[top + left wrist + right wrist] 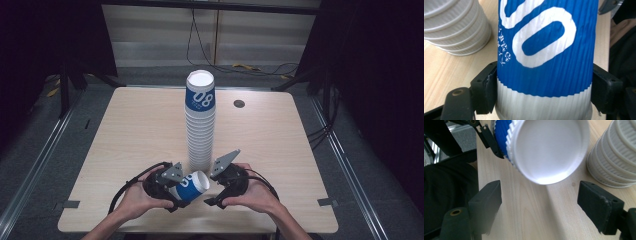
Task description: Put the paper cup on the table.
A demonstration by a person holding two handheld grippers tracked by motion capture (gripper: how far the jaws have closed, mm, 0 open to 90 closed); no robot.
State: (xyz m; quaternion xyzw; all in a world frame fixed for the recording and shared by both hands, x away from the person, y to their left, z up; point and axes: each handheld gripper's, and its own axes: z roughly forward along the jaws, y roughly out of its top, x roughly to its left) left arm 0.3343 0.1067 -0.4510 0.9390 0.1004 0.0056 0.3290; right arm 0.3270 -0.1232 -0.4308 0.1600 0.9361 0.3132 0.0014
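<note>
Two claws work near the tall cup stack (200, 120): left claw (544, 87) clamps the blue-and-white paper cup (546, 50) above the surface (135, 130), while the right gripper view shows the right claw (549, 205) spread wide, facing the cup's white mouth.

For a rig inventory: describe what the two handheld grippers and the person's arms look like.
Both the left gripper and right gripper are black, each topped by a grey three-cornered plate and trailing a black cable. Their jaws end in blocky black pads with small screw holes. The forearms are bare, with no sleeves in sight.
</note>
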